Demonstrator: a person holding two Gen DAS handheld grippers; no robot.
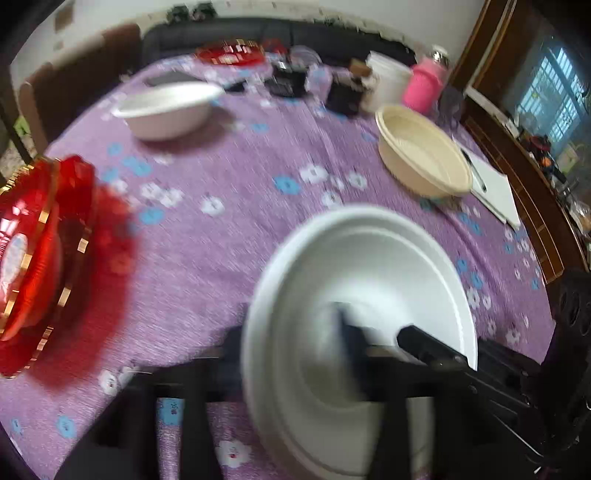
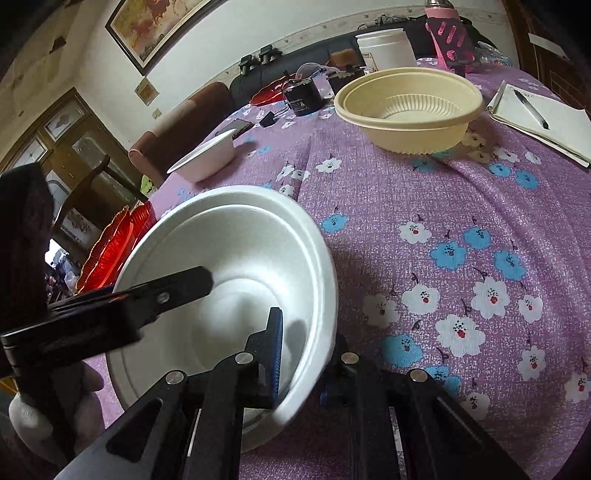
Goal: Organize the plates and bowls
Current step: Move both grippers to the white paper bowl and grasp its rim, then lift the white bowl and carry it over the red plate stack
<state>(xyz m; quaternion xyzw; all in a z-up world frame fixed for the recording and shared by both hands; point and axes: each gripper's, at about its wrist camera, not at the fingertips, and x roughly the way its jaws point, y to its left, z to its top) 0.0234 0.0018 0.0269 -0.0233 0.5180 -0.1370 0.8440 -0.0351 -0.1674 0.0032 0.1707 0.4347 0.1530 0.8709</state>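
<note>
Pinching the near wall of the white bowl stack, right gripper holds it on the purple tablecloth; left gripper straddles that rim, grip unclear through blur. Farther off, single white bowl, beige bowls and red plates lie apart: roughly midway, consolidation left.

wall: white, framed painting | seating: dark sofa | window: daylight

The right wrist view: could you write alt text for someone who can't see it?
Two black grippers reach into a white foam bowl on a purple flowered tablecloth; one finger of the near gripper is inside its rim. Behind stand a beige bowl, a small white bowl and red plates.
</note>
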